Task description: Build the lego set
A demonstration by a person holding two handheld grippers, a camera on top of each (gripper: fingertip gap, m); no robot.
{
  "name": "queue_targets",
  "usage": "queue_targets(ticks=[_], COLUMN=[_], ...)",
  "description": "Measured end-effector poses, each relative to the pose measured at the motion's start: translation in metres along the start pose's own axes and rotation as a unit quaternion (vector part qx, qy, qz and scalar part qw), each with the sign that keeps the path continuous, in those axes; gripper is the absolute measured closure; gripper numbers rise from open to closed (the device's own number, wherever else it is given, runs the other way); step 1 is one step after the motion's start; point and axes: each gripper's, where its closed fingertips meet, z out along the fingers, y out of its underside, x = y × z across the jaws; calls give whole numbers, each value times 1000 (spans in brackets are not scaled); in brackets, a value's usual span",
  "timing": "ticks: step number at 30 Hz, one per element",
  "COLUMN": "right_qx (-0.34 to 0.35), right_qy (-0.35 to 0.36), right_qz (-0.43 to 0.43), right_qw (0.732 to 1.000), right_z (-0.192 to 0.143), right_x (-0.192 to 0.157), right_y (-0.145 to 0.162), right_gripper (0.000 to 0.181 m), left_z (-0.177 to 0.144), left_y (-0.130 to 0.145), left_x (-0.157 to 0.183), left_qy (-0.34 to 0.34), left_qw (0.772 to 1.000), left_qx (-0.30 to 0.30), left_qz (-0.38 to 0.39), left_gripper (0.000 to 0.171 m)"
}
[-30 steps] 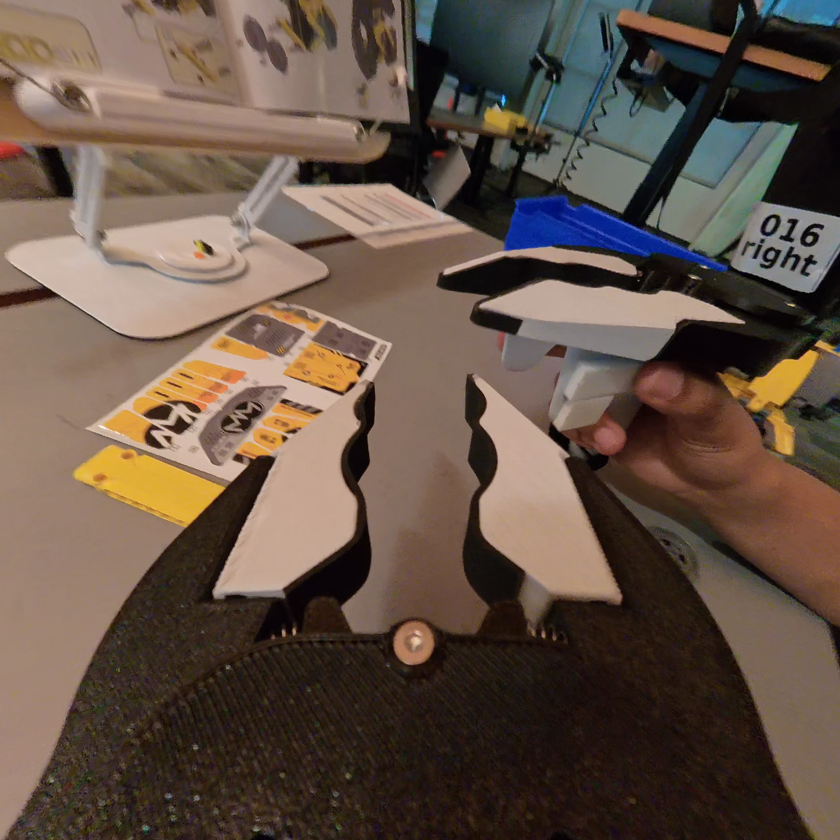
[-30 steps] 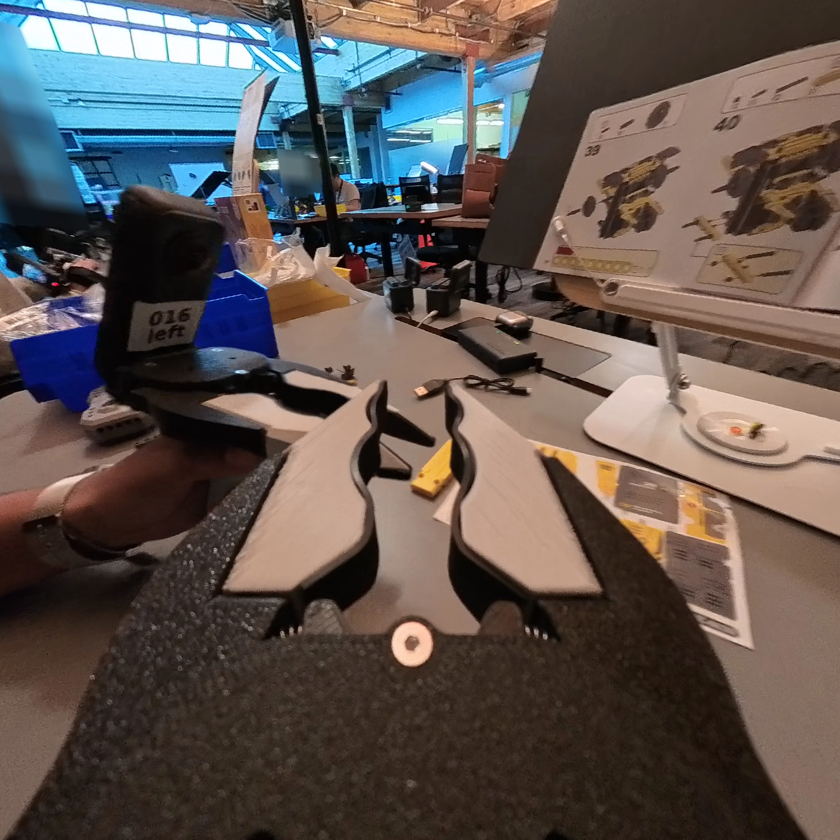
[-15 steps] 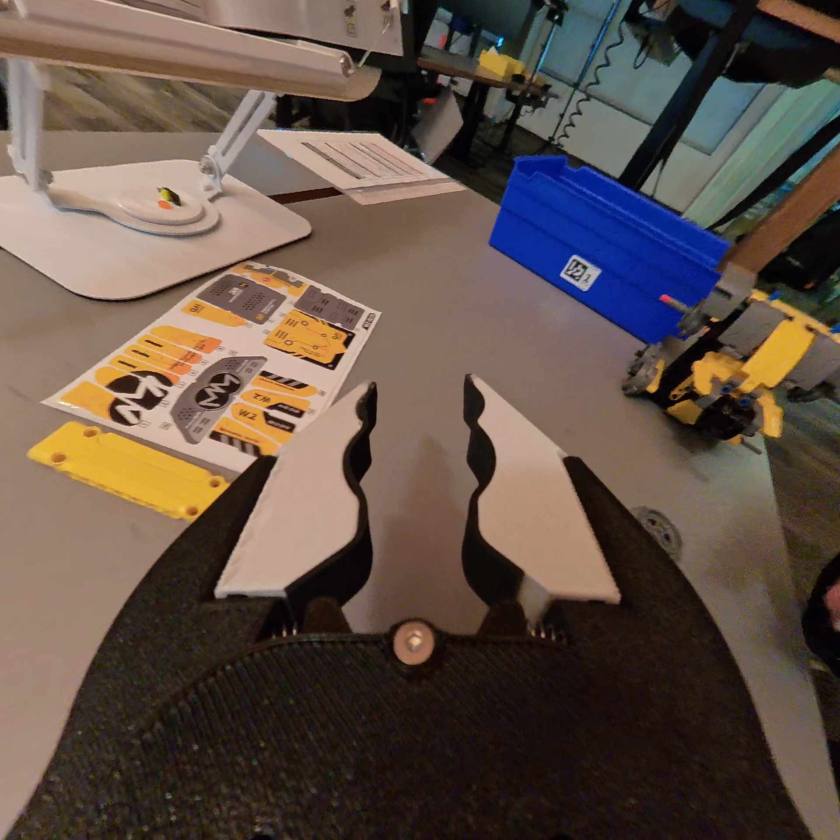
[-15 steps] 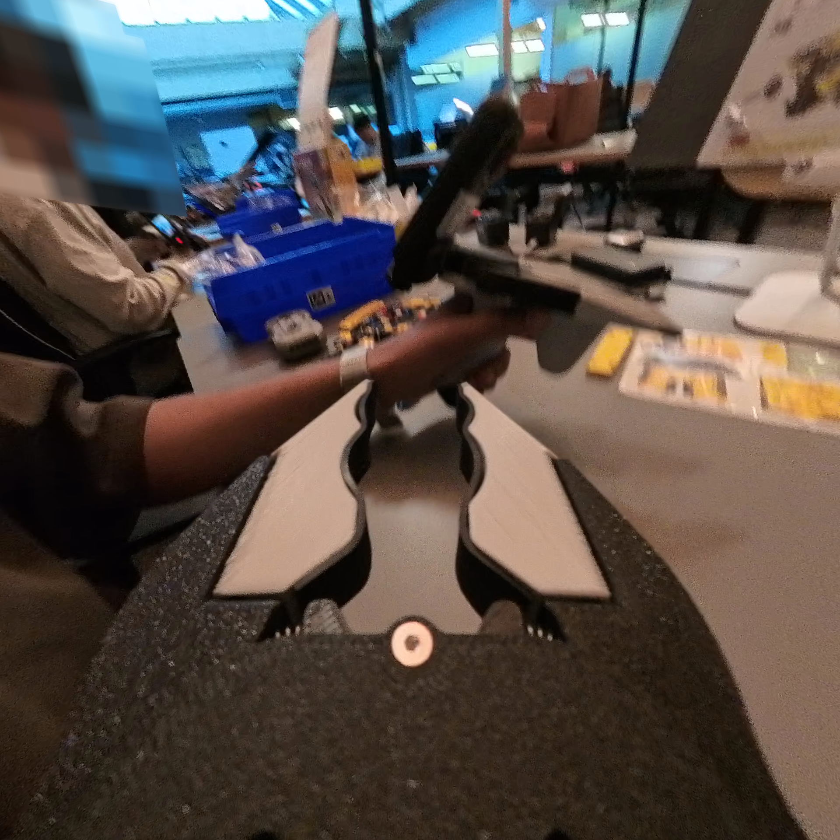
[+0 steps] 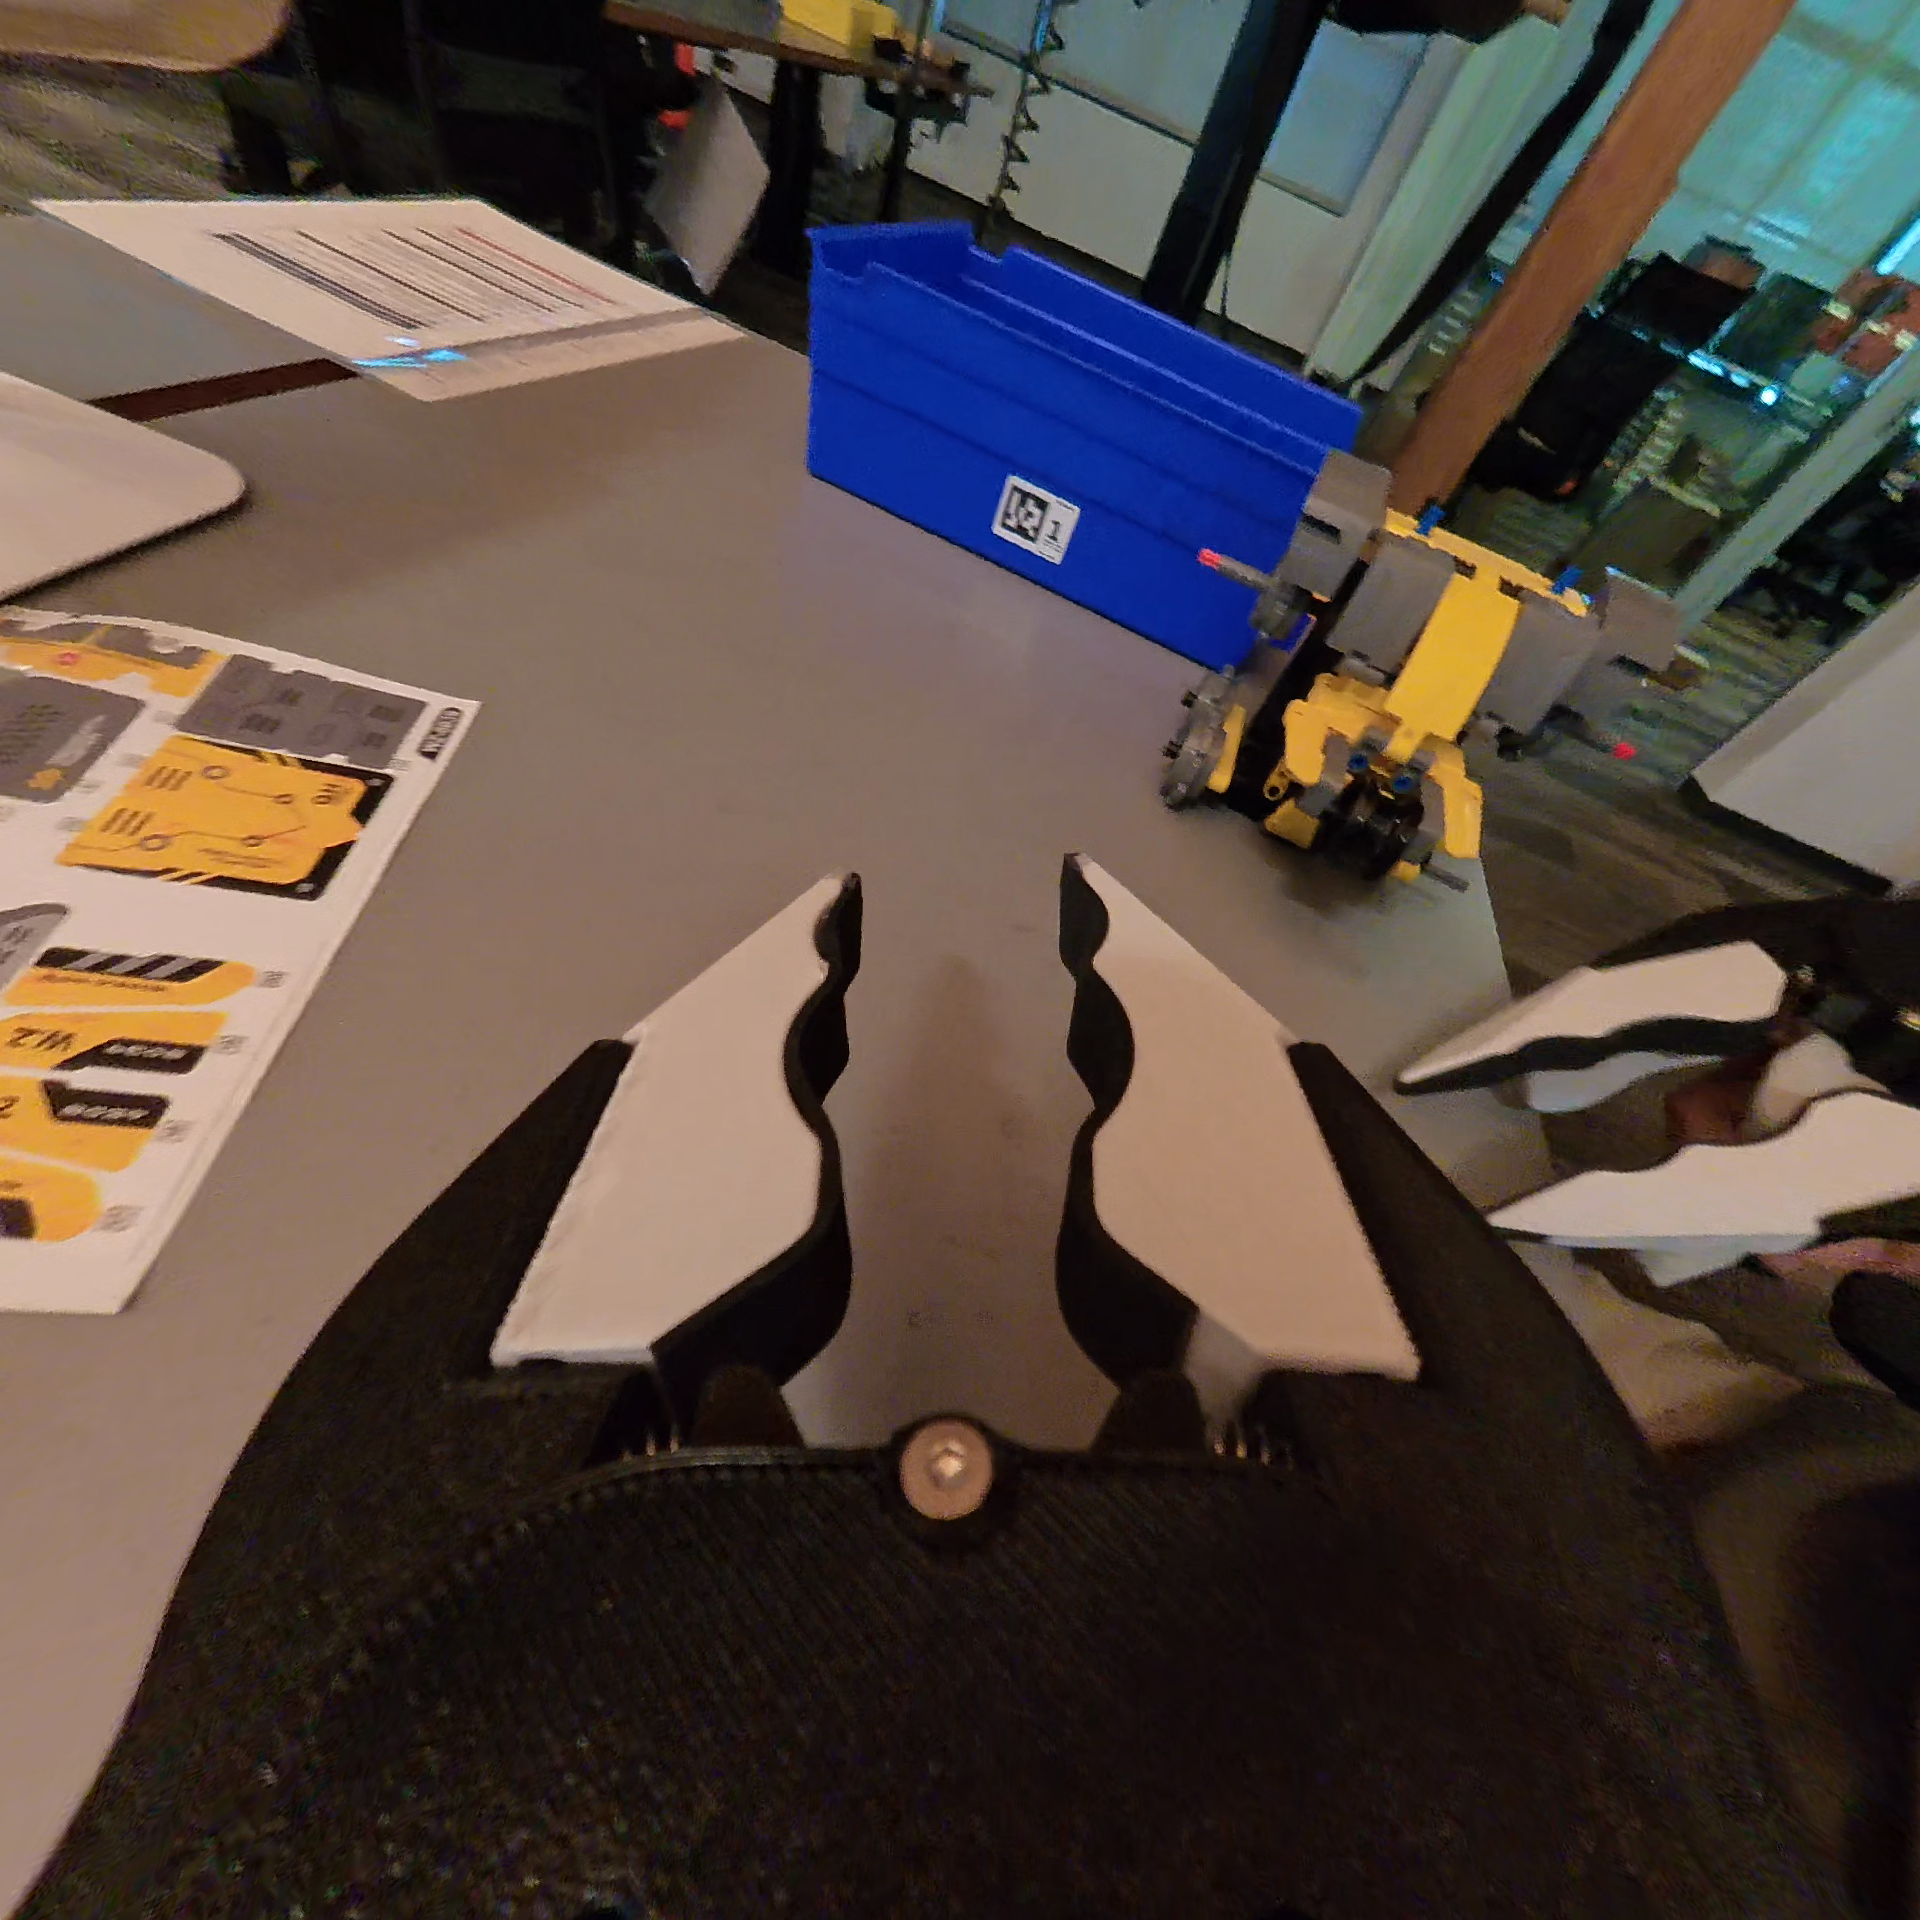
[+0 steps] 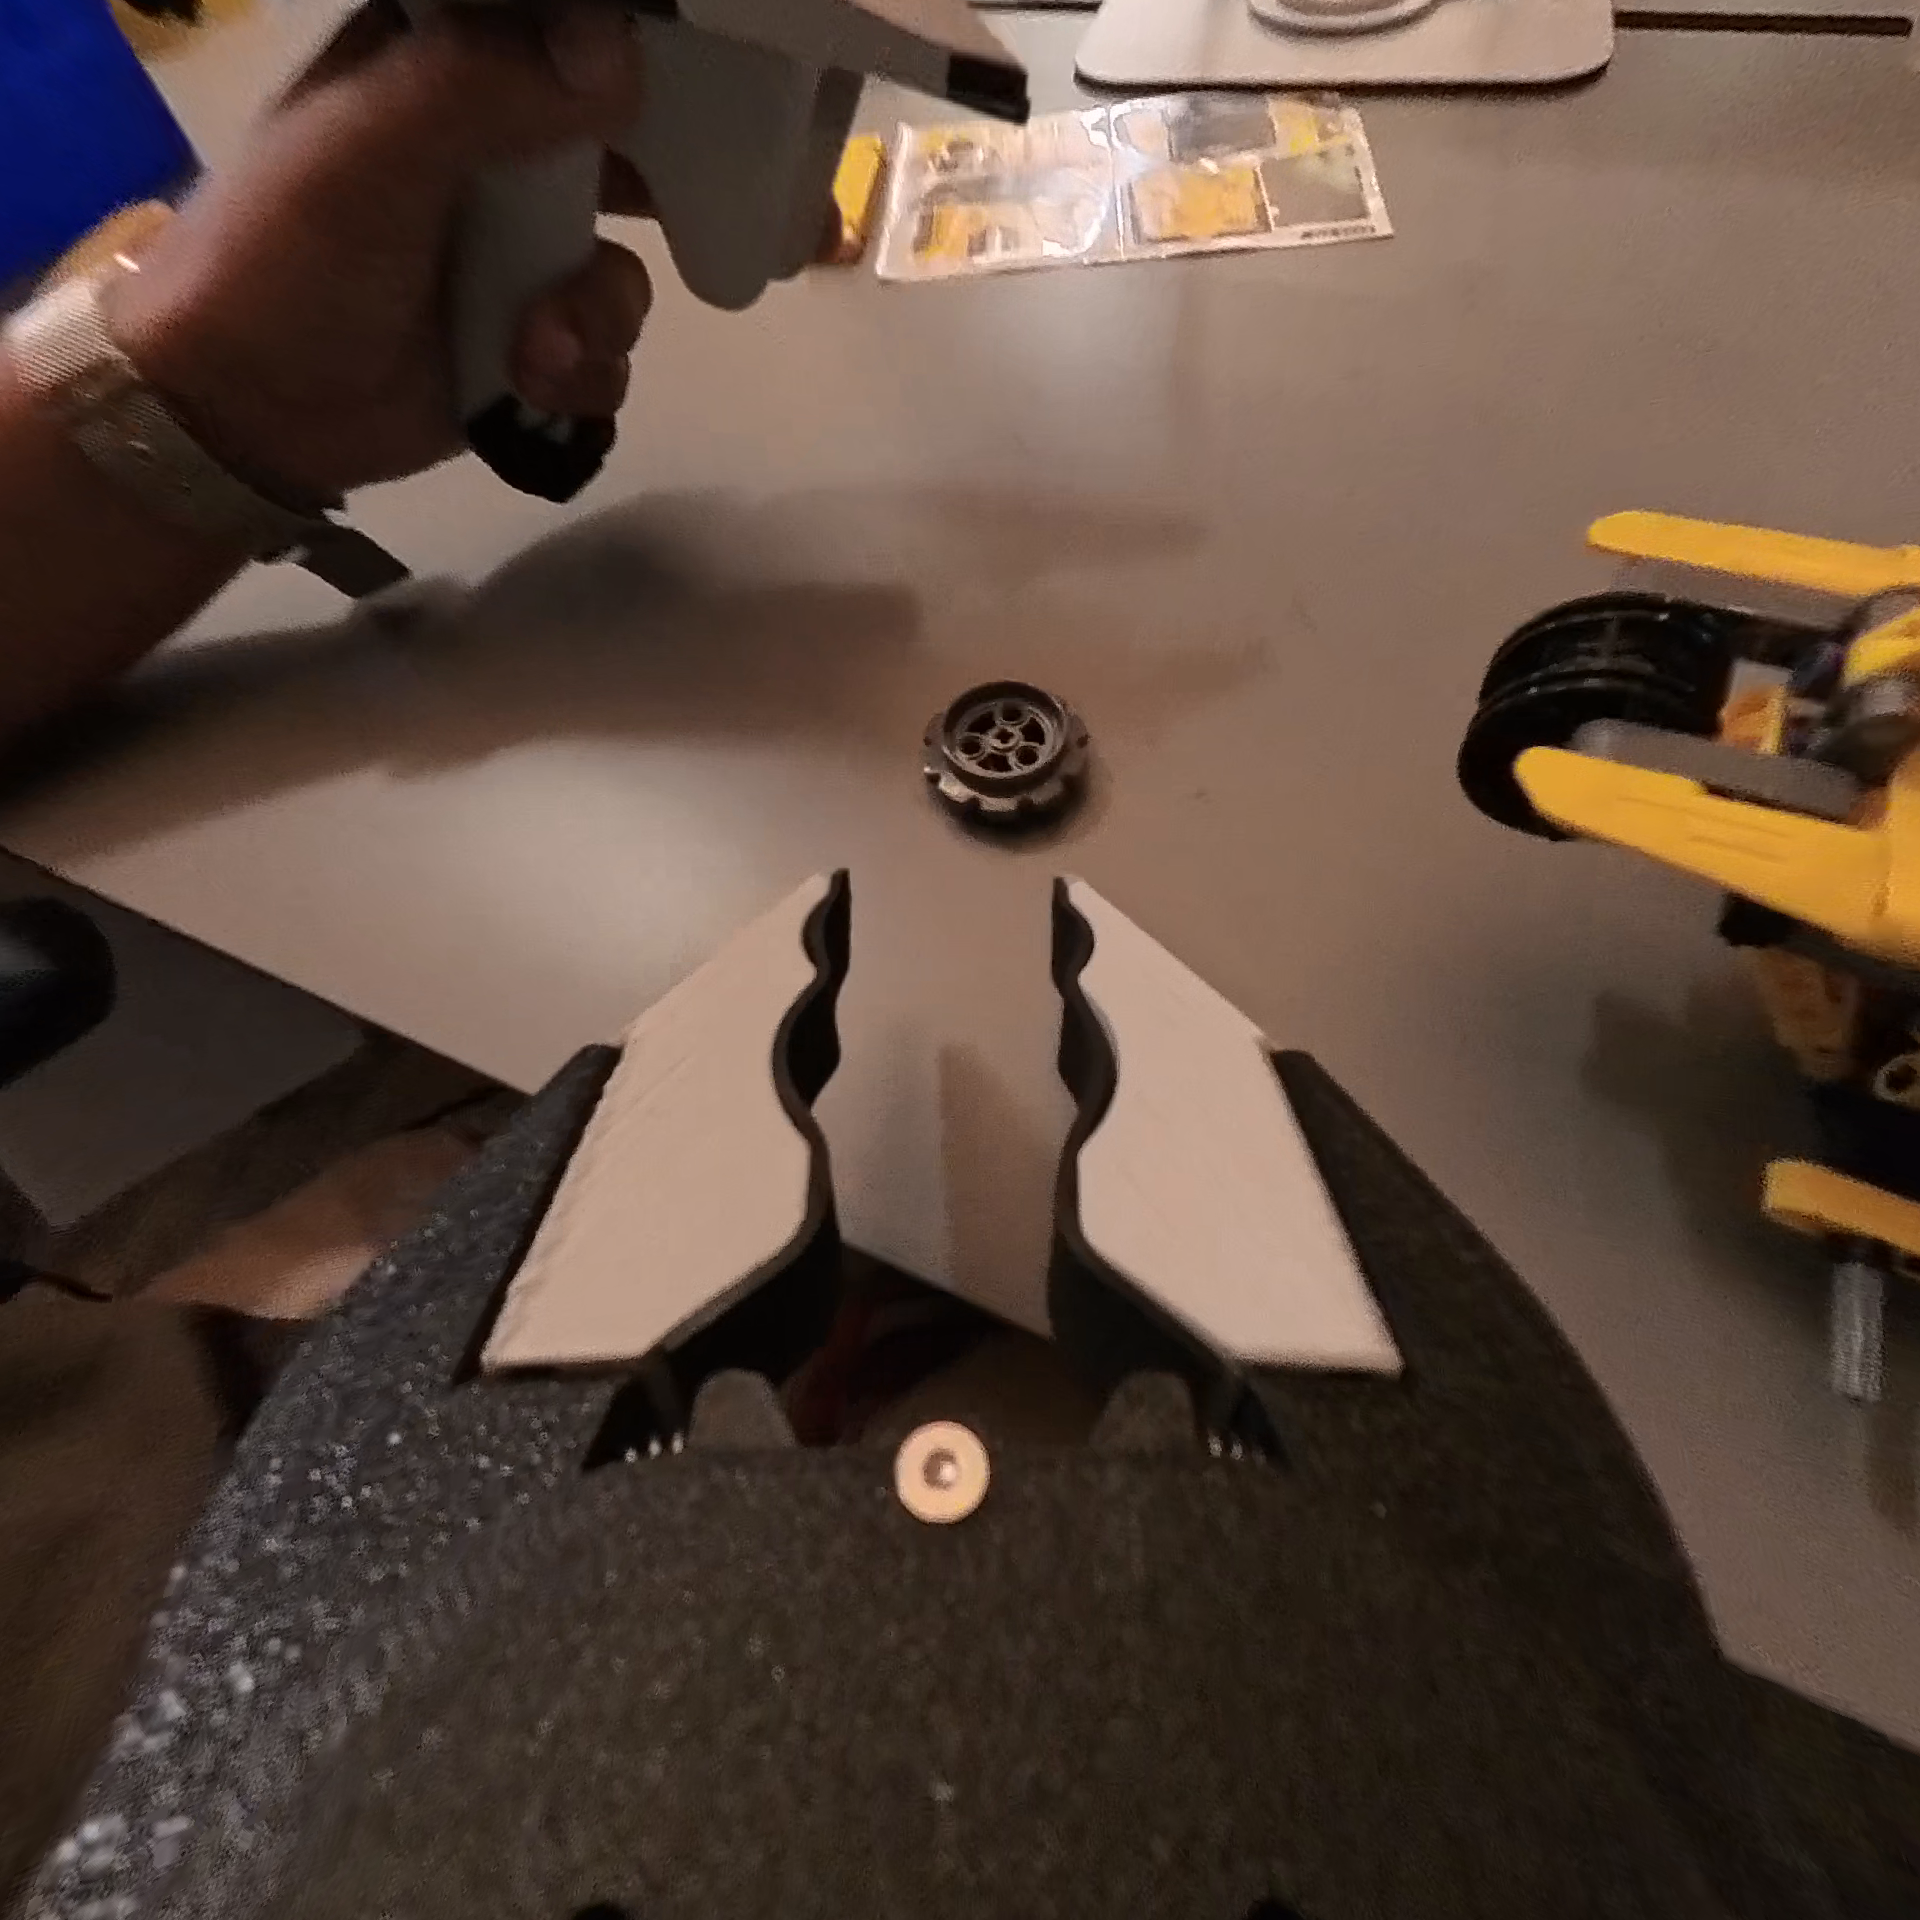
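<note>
table (image 6: 1143, 499) — matt, smooth | bin (image 5: 1039, 416) — glossy plastic | sheet (image 5: 208, 831) — paper

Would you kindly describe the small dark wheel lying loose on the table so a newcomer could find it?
Start at the yellow and grey brick vehicle near the grey table edge. Left of it, just beyond the open right gripper, lies the small dark wheel. It alone lies flat and detached, holes upward.

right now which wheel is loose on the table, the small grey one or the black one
The small grey wheel: it lies flat and alone on the grey table, just ahead of the open right gripper. The black wheel is mounted on the yellow brick vehicle.
</note>
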Motion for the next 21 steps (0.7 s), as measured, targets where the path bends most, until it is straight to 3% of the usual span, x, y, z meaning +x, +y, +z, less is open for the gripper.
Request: queue_targets(ticks=[8,12,16,19,21], right_qx=[-44,-72,-57,-11,25], right_qy=[0,-5,0,8,34], right_qz=[-6,-27,-53,-73,-69], right_qw=[999,997,997,997,997], right_z=[43,54,41,12,-14], right_x=[6,6,7,10,21], right_y=[-8,-7,-2,6,15], right_gripper=[132,142,142,142,142], left_z=[12,11,13,18,19], left_y=[14,14,20,28,35], left_x=[23,40,48,55,76], left_qy=[31,68,77,86,131], left_qw=[999,997,996,994,988], left_qx=[-34,-36,-51,-66,-75], left_qz=[16,-1,12,28,43], left_gripper=[135,133,131,131,129])
